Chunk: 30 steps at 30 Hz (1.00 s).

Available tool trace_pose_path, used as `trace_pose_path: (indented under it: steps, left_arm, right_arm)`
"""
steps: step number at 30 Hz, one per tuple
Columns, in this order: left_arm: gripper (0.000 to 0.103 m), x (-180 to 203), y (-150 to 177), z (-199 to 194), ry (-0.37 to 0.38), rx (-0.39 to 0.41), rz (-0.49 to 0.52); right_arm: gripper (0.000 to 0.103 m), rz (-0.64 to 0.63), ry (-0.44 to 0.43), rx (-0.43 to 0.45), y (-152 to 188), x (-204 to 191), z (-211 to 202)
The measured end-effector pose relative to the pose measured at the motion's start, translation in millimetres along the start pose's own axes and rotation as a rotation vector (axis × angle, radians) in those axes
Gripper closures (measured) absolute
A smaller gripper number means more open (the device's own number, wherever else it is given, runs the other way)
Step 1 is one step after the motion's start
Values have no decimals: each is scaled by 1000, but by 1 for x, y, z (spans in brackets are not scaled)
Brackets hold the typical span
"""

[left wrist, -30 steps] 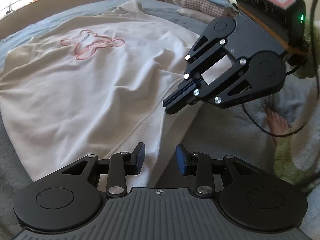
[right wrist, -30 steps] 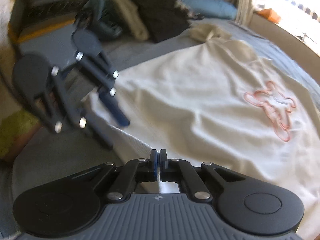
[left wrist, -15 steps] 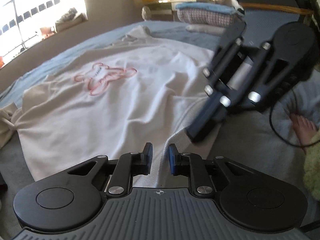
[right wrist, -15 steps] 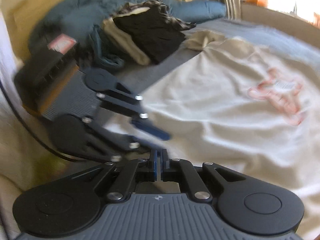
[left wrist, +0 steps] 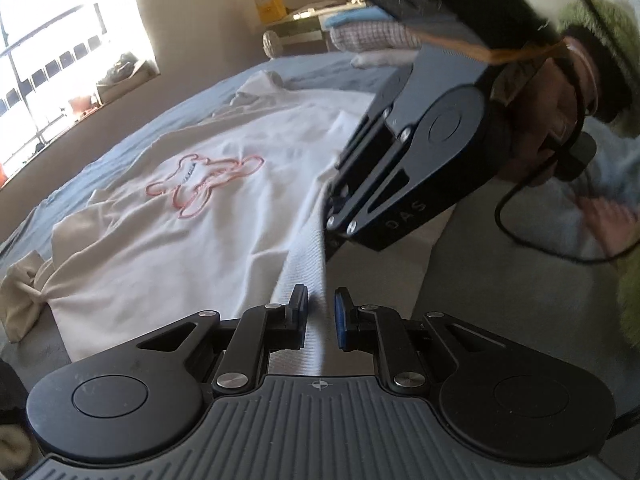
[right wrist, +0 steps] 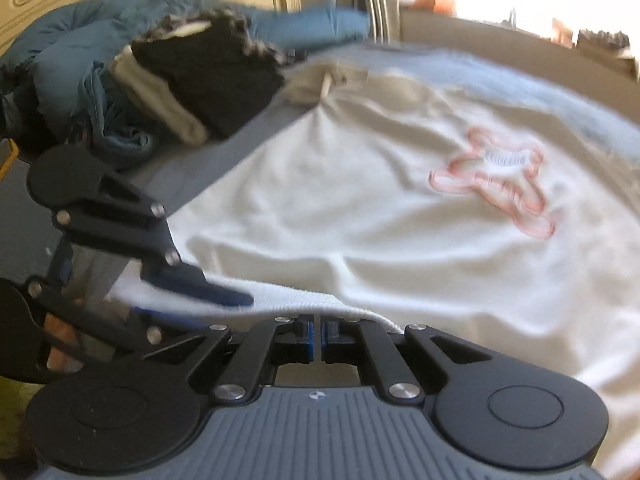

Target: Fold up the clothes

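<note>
Bed (left wrist: pixel 132 140): blue-grey sheet, takes up most of both views; a window stands beyond its far edge.

Sweatshirt (left wrist: pixel 192 220): cream, spread flat on the bed, front up, with a pink outlined bear (left wrist: pixel 204 182) on the chest. Its ribbed hem (left wrist: pixel 304 264) lies nearest and is raised off the bed between the two grippers (the lifted stretch shows as a white band in both views). One sleeve is bunched at the left side in the left wrist view.

Clothes pile (right wrist: pixel 200 80): black, beige and blue pieces heaped at the bed's far corner, just beyond the sweatshirt, in the right wrist view.

Folded stack (left wrist: pixel 368 36): checked and pale cloths at the opposite corner, partly behind the right gripper.

Right gripper (right wrist: pixel 317 336): fingers closed tight on the hem, pads together with cloth pinched between them.

Left gripper (left wrist: pixel 321 314): fingers nearly closed, with the hem band running through the narrow gap; in the right wrist view its blue pads press the cloth from both sides.

Hand (left wrist: pixel 560 120): grips the right gripper's handle; green fleecy sleeve behind it.
</note>
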State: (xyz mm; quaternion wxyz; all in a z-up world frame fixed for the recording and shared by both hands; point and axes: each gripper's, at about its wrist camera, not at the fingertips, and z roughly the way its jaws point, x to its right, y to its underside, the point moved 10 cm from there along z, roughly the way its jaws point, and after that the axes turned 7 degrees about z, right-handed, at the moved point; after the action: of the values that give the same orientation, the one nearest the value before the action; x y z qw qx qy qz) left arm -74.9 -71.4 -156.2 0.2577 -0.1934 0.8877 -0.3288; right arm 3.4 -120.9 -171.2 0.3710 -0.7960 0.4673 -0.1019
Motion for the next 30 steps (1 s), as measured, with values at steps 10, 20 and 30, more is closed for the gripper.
trace_pose_path:
  steps: [10,20,30]
  left_arm:
    - [89,7,21,8,34,-65,15]
    - [88,2,26,-1,104,-88,-37]
    - [88,-22,25,-16,134,-98,-205]
  right_arm:
    - [82,-88,-112,-160,36,-9,-22]
    - [82,103,-267,-112,12,1,-55]
    - [83,217,-176,-243,36,26,-4]
